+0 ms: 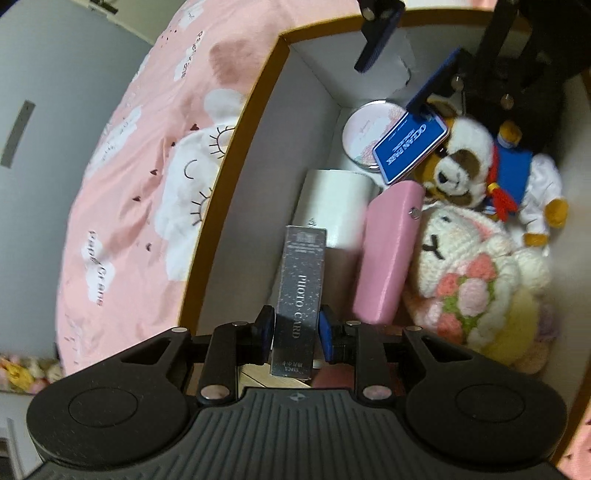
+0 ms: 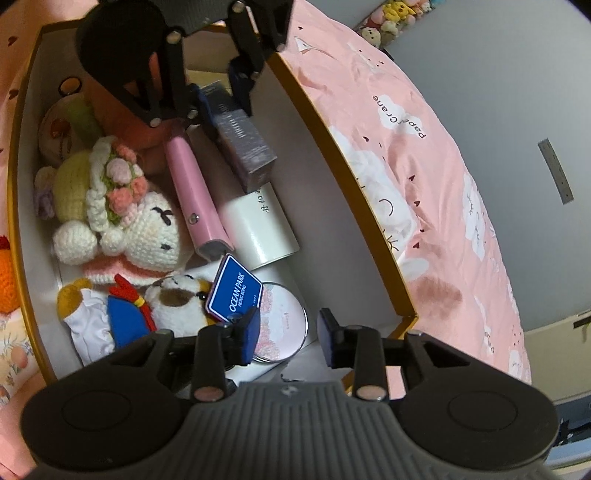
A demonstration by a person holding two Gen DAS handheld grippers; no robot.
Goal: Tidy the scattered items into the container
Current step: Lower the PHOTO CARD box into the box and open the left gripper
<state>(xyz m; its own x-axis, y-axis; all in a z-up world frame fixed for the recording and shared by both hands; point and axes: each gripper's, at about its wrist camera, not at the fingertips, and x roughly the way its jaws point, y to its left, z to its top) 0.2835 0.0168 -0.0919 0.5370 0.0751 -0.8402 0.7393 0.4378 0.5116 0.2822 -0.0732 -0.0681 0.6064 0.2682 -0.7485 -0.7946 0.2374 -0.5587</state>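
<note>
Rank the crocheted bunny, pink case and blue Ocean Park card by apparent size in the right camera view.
1. Crocheted bunny, clearly largest.
2. Pink case.
3. Ocean Park card, smallest, though it is nearest the camera.

pink bedding (image 1: 140,177) with white cloud print covers the bed, grey wall (image 2: 498,92) behind, row of small plush toys (image 2: 399,18) along the wall, dim indoor light

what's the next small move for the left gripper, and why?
Probably lower it a touch more, then open the fingers. The left gripper holds the silver photo card box inside the container, over the white box beside the pink case. The right gripper is open near the blue Ocean Park card.
</note>
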